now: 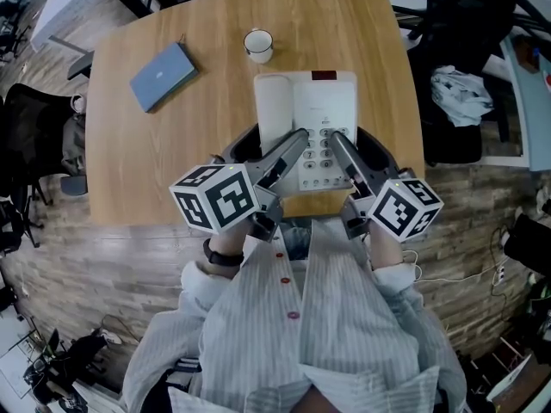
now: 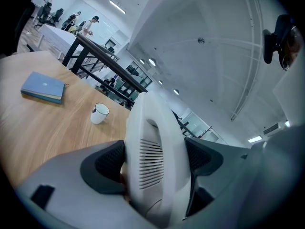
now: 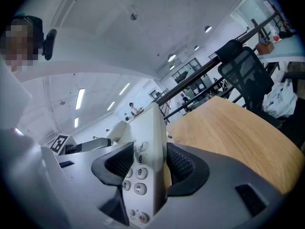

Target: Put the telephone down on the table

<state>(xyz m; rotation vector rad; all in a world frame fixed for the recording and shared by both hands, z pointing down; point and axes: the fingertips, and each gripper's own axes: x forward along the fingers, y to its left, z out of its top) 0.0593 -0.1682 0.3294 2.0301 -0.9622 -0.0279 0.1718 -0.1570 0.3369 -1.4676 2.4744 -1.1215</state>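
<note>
The round-cornered light wooden table [image 1: 172,153] fills the upper half of the head view. Its 6 o'clock edge is partly covered by the grippers and by the person's striped grey shirt [image 1: 344,317].

The white push-button desk telephone [image 1: 310,110] is over the table's near half, a little toward 3 o'clock of centre, with its handset lying along its 9 o'clock side. Its near end is hidden behind the gripper arms, and no view shows whether its underside touches the wood. In both gripper views it looks tilted up toward the ceiling.

The left gripper [image 1: 293,144] is clenched on the telephone's handset side. In the left gripper view [image 2: 156,161] both dark ribbed pads press the white slotted casing, which fills the gap between them.

The right gripper [image 1: 340,144] is clamped on the keypad side. In the right gripper view [image 3: 150,165] one pad lies on the number keys and the other on the underside; the lowest keys are cut off.

The closed blue hardback book [image 1: 164,76] lies at 10 o'clock from the telephone, well apart.

The small white mug [image 1: 258,45] stands at 11 o'clock, near the telephone's far corner.
</note>
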